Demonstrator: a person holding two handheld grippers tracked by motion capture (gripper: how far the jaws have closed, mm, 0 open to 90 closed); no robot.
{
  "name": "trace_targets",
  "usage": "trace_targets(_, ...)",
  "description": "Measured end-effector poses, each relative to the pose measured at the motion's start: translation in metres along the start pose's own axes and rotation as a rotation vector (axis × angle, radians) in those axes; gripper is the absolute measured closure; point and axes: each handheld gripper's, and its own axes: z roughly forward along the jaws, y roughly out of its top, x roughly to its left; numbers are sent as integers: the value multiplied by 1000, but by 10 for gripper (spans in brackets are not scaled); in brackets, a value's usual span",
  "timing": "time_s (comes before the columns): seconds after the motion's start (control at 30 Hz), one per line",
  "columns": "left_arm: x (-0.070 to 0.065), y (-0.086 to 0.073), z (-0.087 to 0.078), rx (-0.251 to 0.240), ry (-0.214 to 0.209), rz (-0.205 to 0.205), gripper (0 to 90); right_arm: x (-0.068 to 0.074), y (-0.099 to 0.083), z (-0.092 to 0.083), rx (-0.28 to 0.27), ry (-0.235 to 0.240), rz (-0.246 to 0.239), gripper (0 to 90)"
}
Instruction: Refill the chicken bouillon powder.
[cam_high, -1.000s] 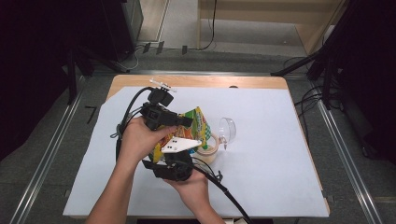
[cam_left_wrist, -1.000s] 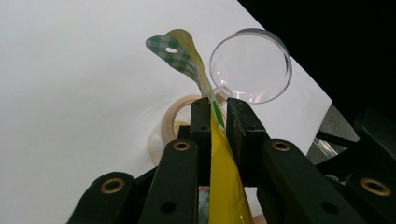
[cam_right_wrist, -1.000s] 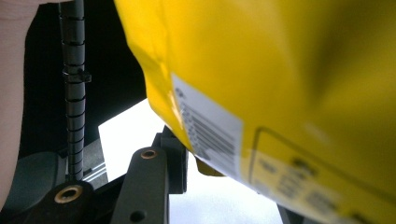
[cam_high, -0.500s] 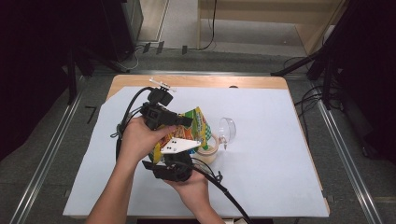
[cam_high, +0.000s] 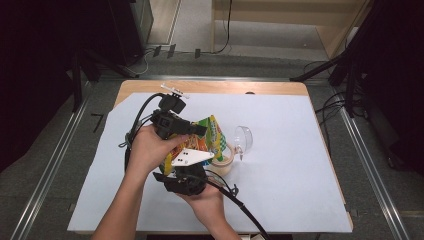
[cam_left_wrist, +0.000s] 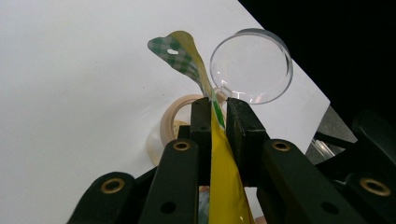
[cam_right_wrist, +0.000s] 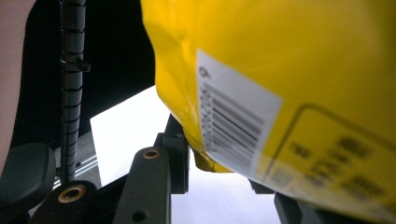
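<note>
snack bag, yellow with green and red print, is held up off the bench between both grippers, near the middle of the white sheet that covers the benchtop. left gripper has its jaws clamped on the bag's flat sealed edge; in the left gripper view the two black jaws press the thin yellow film from both sides, and the green-checked top flap with its hang hole curls up above them. right gripper sits lower and closer to the person, under the bag's other end. in the right gripper view the bag's yellow back with a white barcode label hangs across the jaws; one jaw stands just beside the bag's bottom corner and the other is hidden behind the bag. these jaws have just been closing, with the bag's lower end between them, but i cannot tell whether the pads press on it. just beyond the bag a roll of tape lies flat on the sheet, and a clear round plastic lid leans just beside it. both show past the left jaws too, the tape and the lid.
</note>
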Motion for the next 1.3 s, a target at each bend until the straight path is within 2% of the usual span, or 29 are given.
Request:
trace_targets(0.57,-2,0,-3,-9,21,11,814,-1,3,4,-11,7,16,677)
trace_targets(0.97,-14,1,-2,3,38,37,838,-5,0,5,-24,9,15,685)
trace_targets(1.2,-13,1,-2,-1,39,34,837,-7,0,4,-24,12,21,686)
trace_targets(1.3,-9,7,-1,19,31,38,827,-6,3,2,-33,29,36,688)
